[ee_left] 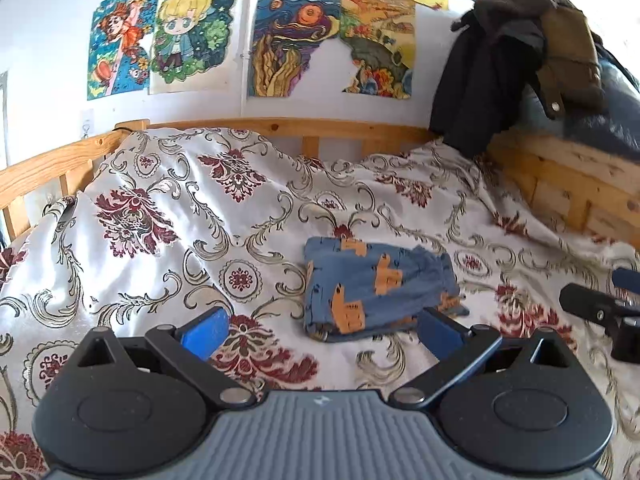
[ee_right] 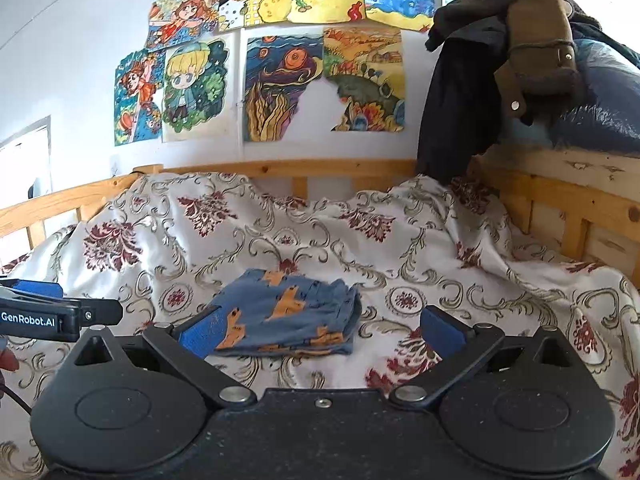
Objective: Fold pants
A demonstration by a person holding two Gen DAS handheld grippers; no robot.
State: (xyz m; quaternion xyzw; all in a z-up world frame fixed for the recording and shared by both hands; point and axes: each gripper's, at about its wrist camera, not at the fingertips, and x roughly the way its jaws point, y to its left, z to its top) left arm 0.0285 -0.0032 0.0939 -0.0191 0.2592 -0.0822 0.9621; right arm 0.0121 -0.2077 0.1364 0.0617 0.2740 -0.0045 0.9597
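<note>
The folded pants [ee_left: 376,288] lay on the bed [ee_left: 168,216] at frame centre, beyond both wide-open, empty claws: left claw [ee_left: 320,330], right claw [ee_right: 320,330].

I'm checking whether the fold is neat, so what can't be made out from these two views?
- Pants: left wrist view, near right corner hidden behind the left gripper's finger.
- Pants: right wrist view, near left corner hidden by the right gripper's finger.
- Inner layers and underside: hidden in both views by the top fold.
- Right gripper: cut off by the frame edge, left wrist view.
</note>
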